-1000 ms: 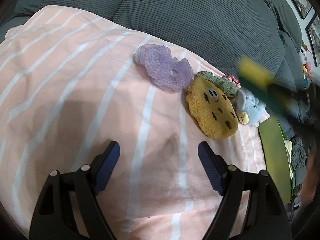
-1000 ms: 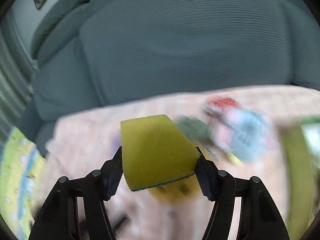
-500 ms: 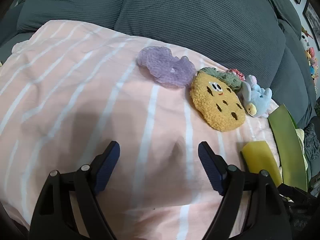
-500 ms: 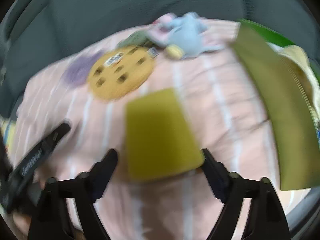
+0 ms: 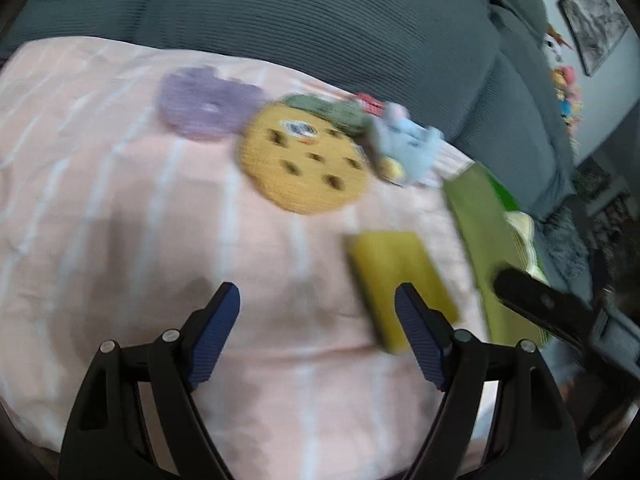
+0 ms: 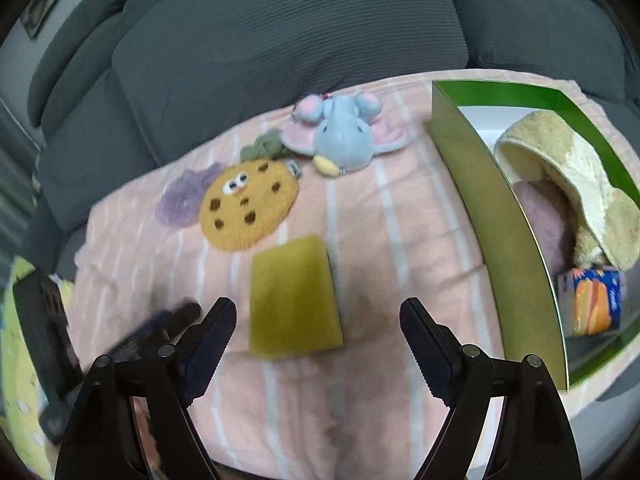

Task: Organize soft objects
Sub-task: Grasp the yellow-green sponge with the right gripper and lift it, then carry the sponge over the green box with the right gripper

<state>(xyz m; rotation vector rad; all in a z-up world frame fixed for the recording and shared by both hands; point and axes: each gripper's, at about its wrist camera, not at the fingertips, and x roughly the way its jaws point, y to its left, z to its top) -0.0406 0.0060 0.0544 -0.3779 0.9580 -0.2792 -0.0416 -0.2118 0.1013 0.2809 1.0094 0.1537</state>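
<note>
A yellow sponge (image 6: 294, 298) lies flat on the pink striped blanket (image 6: 400, 216), just ahead of my open, empty right gripper (image 6: 316, 332). It also shows in the left wrist view (image 5: 400, 280), by the right finger of my open, empty left gripper (image 5: 316, 320). Behind it lie a cookie plush (image 6: 248, 208), a purple crochet piece (image 6: 182, 198) and a blue elephant plush (image 6: 344, 136). The left wrist view is blurred; it shows the cookie plush (image 5: 304, 168) and purple piece (image 5: 204, 108).
A green box (image 6: 472, 168) at the right holds a cream towel (image 6: 560, 160), a purple cloth (image 6: 548, 216) and a tissue pack (image 6: 592, 300). Grey sofa cushions (image 6: 280, 40) rise behind the blanket. The left gripper (image 6: 160, 328) shows at the right wrist view's lower left.
My right gripper opened and let the sponge go onto the blanket, then drew back. My left gripper has swung to the right towards the sponge.
</note>
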